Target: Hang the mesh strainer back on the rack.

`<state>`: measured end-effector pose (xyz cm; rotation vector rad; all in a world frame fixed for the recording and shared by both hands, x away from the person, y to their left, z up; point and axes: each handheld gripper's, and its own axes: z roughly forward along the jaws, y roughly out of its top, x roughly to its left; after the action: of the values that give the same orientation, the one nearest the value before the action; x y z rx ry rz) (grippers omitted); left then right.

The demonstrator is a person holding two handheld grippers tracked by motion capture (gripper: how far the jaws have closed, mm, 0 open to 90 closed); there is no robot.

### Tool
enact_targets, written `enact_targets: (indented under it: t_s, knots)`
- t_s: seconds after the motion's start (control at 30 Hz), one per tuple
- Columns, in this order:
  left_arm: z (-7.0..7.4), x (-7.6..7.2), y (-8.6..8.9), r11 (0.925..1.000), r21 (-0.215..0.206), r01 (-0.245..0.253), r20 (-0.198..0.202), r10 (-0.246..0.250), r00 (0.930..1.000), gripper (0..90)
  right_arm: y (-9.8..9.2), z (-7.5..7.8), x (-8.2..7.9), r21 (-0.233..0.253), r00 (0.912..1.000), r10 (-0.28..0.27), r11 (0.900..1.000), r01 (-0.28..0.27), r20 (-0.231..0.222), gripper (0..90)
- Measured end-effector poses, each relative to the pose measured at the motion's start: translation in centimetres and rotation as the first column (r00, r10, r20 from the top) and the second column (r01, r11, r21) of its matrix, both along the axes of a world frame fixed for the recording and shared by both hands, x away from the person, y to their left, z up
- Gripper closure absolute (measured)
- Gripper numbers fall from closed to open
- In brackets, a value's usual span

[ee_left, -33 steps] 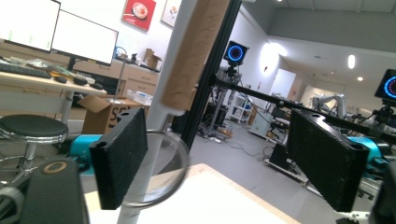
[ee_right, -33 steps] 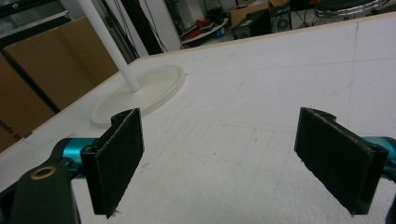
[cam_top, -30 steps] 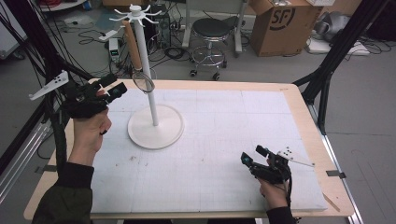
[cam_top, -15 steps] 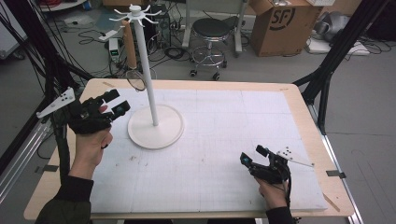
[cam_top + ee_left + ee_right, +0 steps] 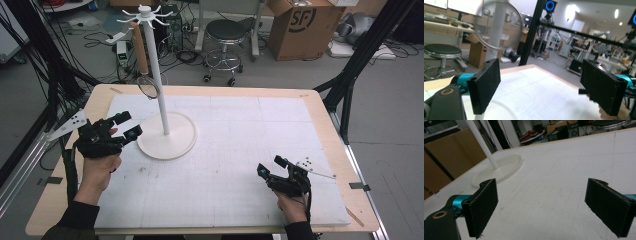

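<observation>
A white hook stand rises from a round base on the left part of the table. A magnifying glass with a wooden handle hangs from one of its top hooks, its round lens beside the pole. My left gripper is open and holds nothing, just left of the base and below the lens. In the left gripper view the lens hangs above and beyond the open jaws. My right gripper rests open near the table's front right, its jaws wide apart over the bare mat, facing the stand base.
A white gridded mat covers most of the wooden table. Behind the table stand a black stool and a cardboard box, with cables on the floor. Black frame legs flank the table.
My left gripper has drawn back from beside the hanging lens, toward the person and down to the left of the base. The magnifying glass stays on its hook. The right gripper has not moved.
</observation>
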<state>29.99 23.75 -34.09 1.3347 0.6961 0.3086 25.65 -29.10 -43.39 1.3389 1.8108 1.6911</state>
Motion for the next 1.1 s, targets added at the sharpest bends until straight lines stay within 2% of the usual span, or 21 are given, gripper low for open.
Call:
enact_targets:
  t_s: [0.17,0.23,0.5,0.63,0.93,1.1]
  knots:
    - [-1.1,-0.4,-0.3,0.9999,0.002,0.012,-0.013,-0.012,0.9998,17.4,0.0,0.1,-0.1,0.000,1.0000,-0.001,1.000,0.001,0.002,10.4]
    - [-1.5,-0.7,-0.1,0.9996,-0.017,0.024,-0.016,-0.024,0.9996,17.4,0.0,0.1,-0.1,0.000,1.0000,-0.002,1.000,0.002,0.002,10.4]
    - [-3.4,-1.9,1.1,0.9993,-0.037,0.004,-0.049,-0.006,0.9988,17.7,0.0,0.1,-0.1,-0.002,1.0000,-0.002,1.000,0.002,0.001,10.4]
    - [-4.1,-2.2,1.1,0.9990,-0.044,0.006,-0.059,-0.009,0.9982,18.0,0.1,0.1,-0.1,-0.003,1.0000,-0.004,1.000,0.004,0.004,10.4]
    - [-6.1,-2.8,0.6,0.9999,-0.007,0.011,-0.087,-0.011,0.9961,18.1,0.1,0.2,-0.2,0.001,1.0000,-0.001,1.000,0.001,0.009,10.4]
    - [-7.0,-3.1,0.6,0.9999,-0.013,0.011,-0.099,-0.013,0.9950,18.7,0.1,0.2,-0.2,0.001,1.0000,0.001,1.000,-0.001,0.007,10.4]
